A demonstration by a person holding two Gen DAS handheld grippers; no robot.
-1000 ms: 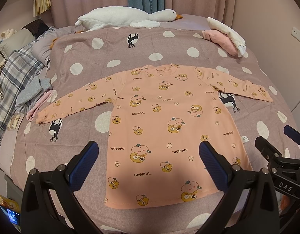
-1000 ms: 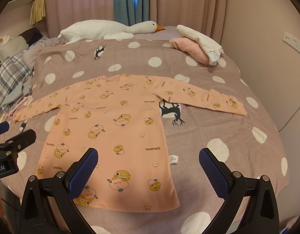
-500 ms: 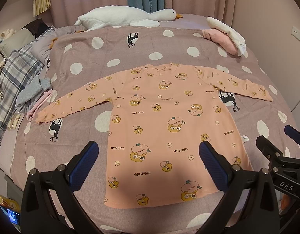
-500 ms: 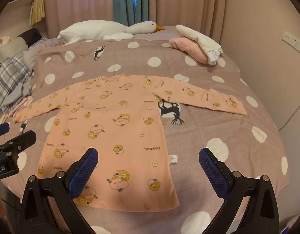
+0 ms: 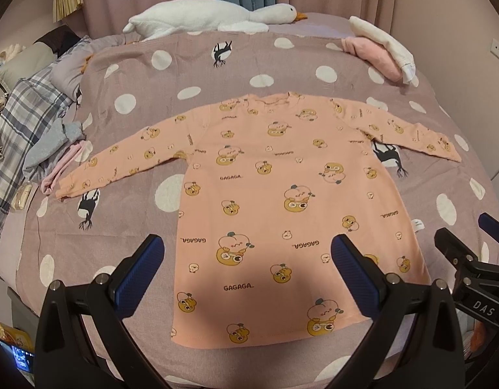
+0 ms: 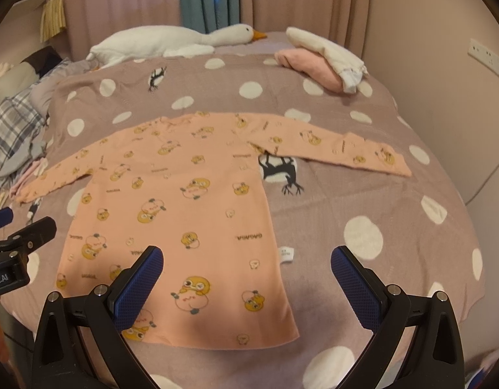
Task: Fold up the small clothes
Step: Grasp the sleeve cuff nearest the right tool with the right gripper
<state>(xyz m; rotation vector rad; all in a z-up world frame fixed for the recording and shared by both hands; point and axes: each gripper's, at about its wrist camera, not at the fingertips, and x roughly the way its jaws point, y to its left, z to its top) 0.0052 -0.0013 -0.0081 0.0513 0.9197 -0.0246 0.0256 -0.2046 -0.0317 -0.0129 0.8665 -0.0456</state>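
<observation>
A small peach long-sleeved shirt [image 5: 281, 201] with cartoon prints lies flat on the polka-dot bedspread [image 5: 217, 74], both sleeves spread out, hem nearest me. It also shows in the right wrist view [image 6: 184, 210]. My left gripper [image 5: 247, 269] is open and empty, held above the shirt's hem. My right gripper [image 6: 247, 275] is open and empty, above the shirt's lower right corner. The right gripper [image 5: 476, 259] also shows at the right edge of the left wrist view, and the left gripper [image 6: 12, 243] at the left edge of the right wrist view.
A white goose plush [image 5: 210, 16] lies at the head of the bed. Folded pink and white clothes [image 5: 379, 52] sit at the far right. A plaid cloth and loose garments [image 5: 32, 129] lie at the left. A wall [image 6: 444, 97] stands close on the right.
The right wrist view has shifted slightly, with the shirt now a little lower and blurred. The left gripper and the shirt have hardly moved.
</observation>
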